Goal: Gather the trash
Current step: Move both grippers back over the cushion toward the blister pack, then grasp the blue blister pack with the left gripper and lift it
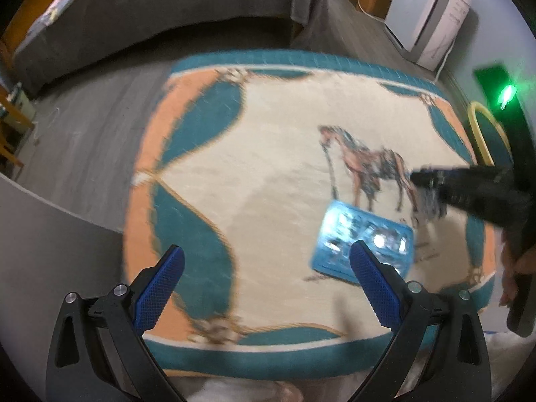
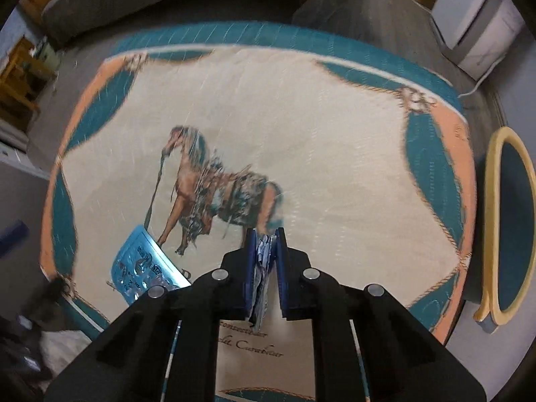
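Pinching a crumpled bluish scrap of wrapper [image 2: 262, 268] between its blue pads, the right gripper [image 2: 266, 234] has its jaws closed onto it, held above the rug; the scrap fills the narrow gap and hangs out toward the camera. In the left wrist view the same gripper [image 1: 432, 191] enters from the right, with the scrap [image 1: 430, 201] a blurred pale-blue shape at its tip.

Left gripper [image 1: 268, 261]: jaws spread wide, nothing between the fingers [image 1: 160, 288], hovering over the near part of the rug.

Blue blister pack [image 1: 363, 243]: lying flat on the cream field of the rug, just beside the left gripper's right finger, which overlaps its near edge in view. Contact cannot be told. In the right wrist view the pack [image 2: 147, 268] sits left of the right gripper, near the painted horse's front legs.

Rug [image 1: 268, 167]: cream centre, teal and orange border, horse motif [image 2: 217, 187] mid-field, script lettering near the bottom edge.

Further out: grey floor [image 1: 83, 140], a yellow-rimmed teal oval object [image 2: 512, 227] off the rug's right edge, a dark grey sofa [image 1: 150, 10] behind, a white appliance [image 1: 428, 13] at the far right
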Motion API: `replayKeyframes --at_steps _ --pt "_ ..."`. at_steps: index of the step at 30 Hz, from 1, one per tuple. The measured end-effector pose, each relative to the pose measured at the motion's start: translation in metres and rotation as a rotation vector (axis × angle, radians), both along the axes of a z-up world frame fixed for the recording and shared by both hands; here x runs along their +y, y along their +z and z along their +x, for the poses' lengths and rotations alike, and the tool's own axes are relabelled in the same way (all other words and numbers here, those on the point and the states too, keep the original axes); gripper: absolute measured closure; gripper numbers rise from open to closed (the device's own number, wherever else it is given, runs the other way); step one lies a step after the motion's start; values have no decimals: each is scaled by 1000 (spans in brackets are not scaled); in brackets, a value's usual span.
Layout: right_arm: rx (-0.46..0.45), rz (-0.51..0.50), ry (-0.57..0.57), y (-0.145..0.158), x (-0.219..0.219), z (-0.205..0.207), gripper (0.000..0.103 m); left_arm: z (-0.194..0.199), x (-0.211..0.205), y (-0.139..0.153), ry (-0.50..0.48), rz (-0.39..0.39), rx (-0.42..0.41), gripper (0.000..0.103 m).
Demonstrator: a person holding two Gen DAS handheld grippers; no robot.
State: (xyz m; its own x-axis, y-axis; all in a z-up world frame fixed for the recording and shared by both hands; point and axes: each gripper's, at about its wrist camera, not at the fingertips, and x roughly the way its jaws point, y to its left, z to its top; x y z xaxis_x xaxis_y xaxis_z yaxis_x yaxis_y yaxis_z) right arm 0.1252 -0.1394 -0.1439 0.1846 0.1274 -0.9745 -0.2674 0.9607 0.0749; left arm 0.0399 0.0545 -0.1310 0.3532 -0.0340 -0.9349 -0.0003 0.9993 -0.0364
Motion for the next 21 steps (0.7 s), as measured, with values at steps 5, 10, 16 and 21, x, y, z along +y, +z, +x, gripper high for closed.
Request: replayKeyframes --at_steps 5,10,16,21 --pt "-22 41 -38 15 -29 3 92 -10 -34 -18 -15 -2 40 6" --pt "-55 70 -70 33 -55 -5 92 -13 -54 -26 1 -86 83 6" --pt "-68 61 -115 39 -84 -11 92 -13 -70 -39 44 -195 151 6" --pt "-93 102 -141 48 -106 -11 92 -2 -69 -51 129 -309 191 6"
